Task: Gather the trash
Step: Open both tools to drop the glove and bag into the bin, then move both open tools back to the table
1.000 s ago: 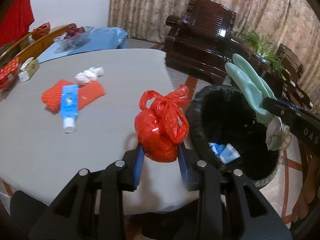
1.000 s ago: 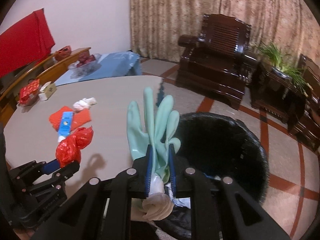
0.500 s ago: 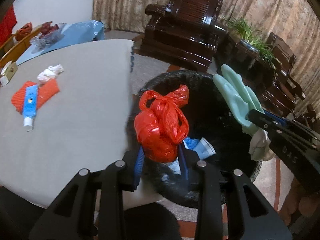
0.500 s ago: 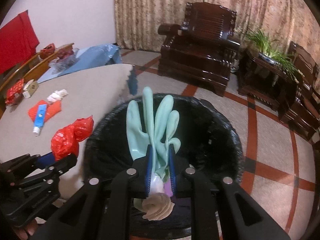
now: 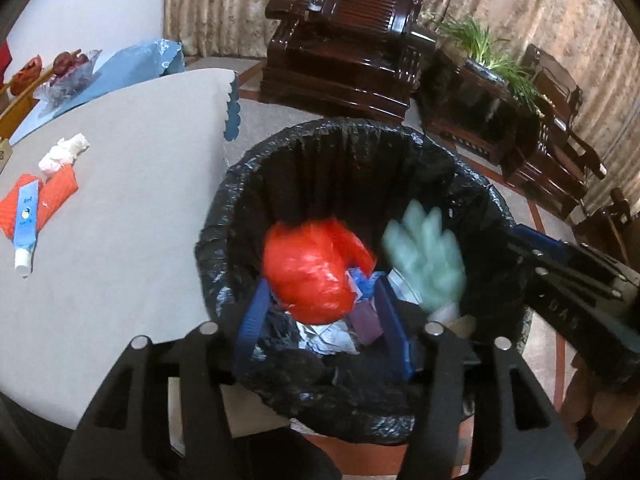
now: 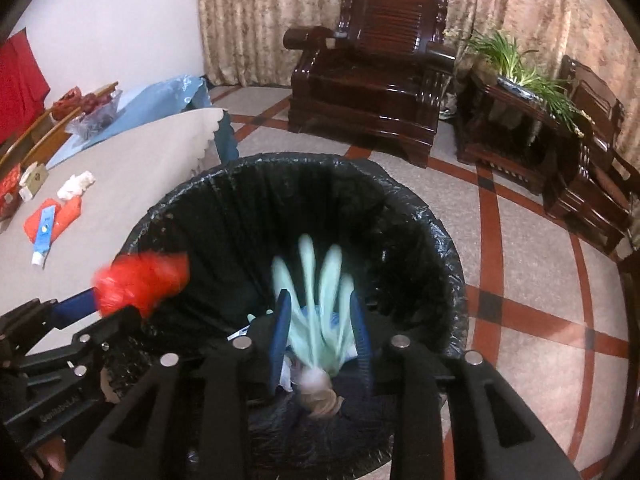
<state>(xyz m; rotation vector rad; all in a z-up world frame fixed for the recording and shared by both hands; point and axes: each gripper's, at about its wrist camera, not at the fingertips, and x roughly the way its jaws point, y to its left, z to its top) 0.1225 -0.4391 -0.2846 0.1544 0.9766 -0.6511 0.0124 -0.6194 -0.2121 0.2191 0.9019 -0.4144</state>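
Both grippers hang over the black-lined trash bin (image 5: 352,132) (image 6: 404,200) beside the table. A red plastic bag (image 5: 308,268), blurred with motion, lies between the jaws of my left gripper (image 5: 324,328); they are opening and the blue pads stand clear of it. The same bag (image 6: 140,276) shows at the left in the right wrist view. A pale green rubber glove (image 6: 320,300) (image 5: 428,256), also blurred, drops between the opening jaws of my right gripper (image 6: 320,336), whose pads do not press it. Paper scraps lie at the bin's bottom.
The grey-clothed table (image 5: 120,208) holds an orange pouch (image 5: 60,188) with a blue tube (image 5: 26,220) on it and a crumpled white tissue (image 5: 64,150). Dark wooden armchairs (image 6: 368,64) and a planter (image 6: 516,64) stand beyond the bin on the tiled floor.
Both grippers moved from the table edge to above the bin and sank. Their jaws spread apart; the red bag and the green glove slipped loose and are falling.
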